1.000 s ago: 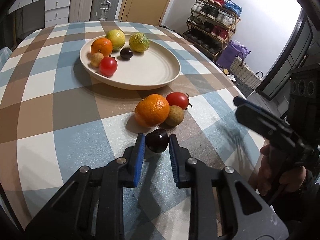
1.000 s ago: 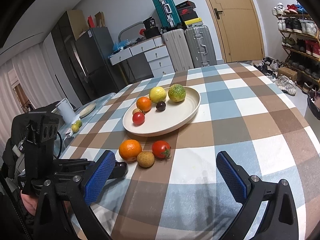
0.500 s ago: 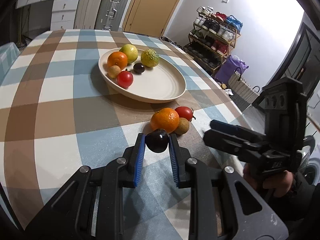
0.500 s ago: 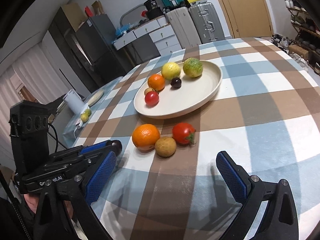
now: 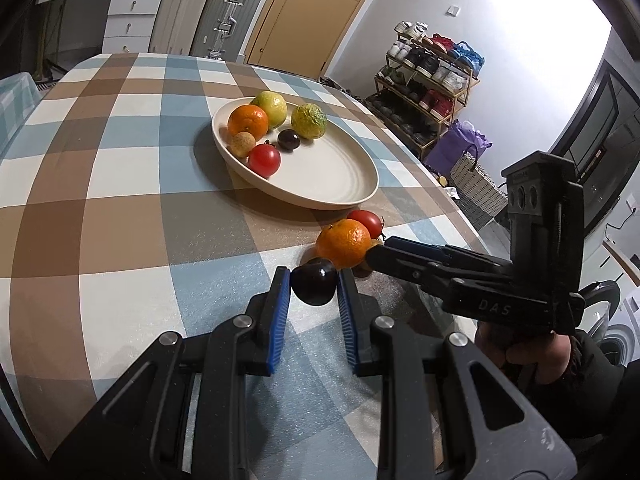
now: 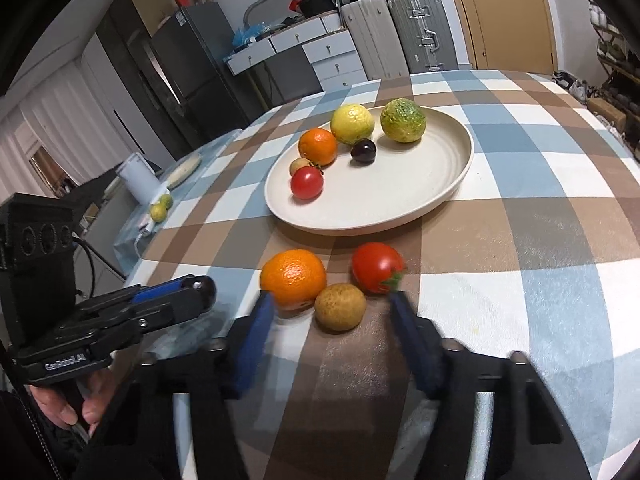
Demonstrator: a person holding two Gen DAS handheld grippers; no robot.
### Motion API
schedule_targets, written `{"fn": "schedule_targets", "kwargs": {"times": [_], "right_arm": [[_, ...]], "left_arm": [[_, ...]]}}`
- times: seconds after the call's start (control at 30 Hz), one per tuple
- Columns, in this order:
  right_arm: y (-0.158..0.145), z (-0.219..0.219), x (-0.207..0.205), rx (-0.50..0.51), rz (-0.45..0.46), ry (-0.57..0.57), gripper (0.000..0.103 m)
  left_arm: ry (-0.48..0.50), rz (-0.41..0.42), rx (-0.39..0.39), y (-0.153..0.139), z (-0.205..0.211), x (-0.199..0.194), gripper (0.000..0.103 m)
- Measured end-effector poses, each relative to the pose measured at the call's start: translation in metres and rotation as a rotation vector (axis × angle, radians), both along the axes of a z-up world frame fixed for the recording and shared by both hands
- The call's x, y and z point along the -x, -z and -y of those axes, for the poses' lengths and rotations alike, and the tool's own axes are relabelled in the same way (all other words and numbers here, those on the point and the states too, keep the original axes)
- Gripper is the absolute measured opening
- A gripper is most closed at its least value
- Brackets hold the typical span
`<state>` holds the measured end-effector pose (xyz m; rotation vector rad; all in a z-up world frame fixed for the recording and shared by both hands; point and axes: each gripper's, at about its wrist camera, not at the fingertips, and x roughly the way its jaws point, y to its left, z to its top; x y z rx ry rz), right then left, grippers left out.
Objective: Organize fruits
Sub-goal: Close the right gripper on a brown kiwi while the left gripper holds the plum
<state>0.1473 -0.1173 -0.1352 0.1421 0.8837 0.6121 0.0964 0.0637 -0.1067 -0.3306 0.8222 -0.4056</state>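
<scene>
The right hand-held gripper [image 6: 332,308] has advanced, closing around the untouched round brown fruit [image 6: 340,306].

Near half of the plate [image 6: 420,200], lower right in the right wrist view, lies bare. Orange [image 6: 293,277], brown fruit [image 6: 340,306] and tomato [image 6: 377,267] cluster before its near rim. Checked tablecloth [image 6: 540,240] at right is open.
</scene>
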Motion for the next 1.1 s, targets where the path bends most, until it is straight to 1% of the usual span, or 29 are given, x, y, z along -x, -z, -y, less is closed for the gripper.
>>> {"fn": "schedule_targets", "kwargs": {"times": [0.07, 0.1, 0.13, 0.17, 0.23, 0.27, 0.47, 0.8, 1.1], "right_arm": [[0.001, 0.000, -0.001, 0.005, -0.002, 0.001, 0.051], [0.001, 0.000, -0.001, 0.010, -0.001, -0.001, 0.049], [0.002, 0.000, -0.002, 0.017, -0.003, -0.005, 0.042], [0.003, -0.001, -0.002, 0.024, -0.008, -0.009, 0.038], [0.006, -0.002, -0.004, 0.021, -0.027, -0.016, 0.031], [0.007, -0.002, -0.004, 0.017, -0.028, -0.015, 0.029], [0.007, 0.003, -0.006, -0.014, -0.032, -0.009, 0.028], [-0.011, 0.021, 0.004, -0.075, 0.028, 0.004, 0.028], [-0.024, 0.040, 0.003, -0.123, 0.082, 0.017, 0.027]], "left_arm": [[-0.002, -0.001, -0.001, 0.001, -0.001, -0.001, 0.021], [-0.003, -0.003, 0.001, 0.001, -0.002, -0.001, 0.021], [-0.003, -0.005, 0.001, 0.003, -0.002, -0.002, 0.021], [-0.004, -0.006, 0.000, 0.003, -0.002, -0.001, 0.021], [-0.004, -0.010, 0.000, 0.004, -0.001, -0.002, 0.021], [-0.004, -0.011, -0.001, 0.004, -0.001, -0.002, 0.021], [-0.009, -0.010, -0.013, 0.002, 0.000, -0.002, 0.021], [-0.028, 0.006, -0.037, -0.010, 0.004, -0.004, 0.021], [-0.023, 0.029, -0.070, -0.026, 0.015, -0.028, 0.021]]}}
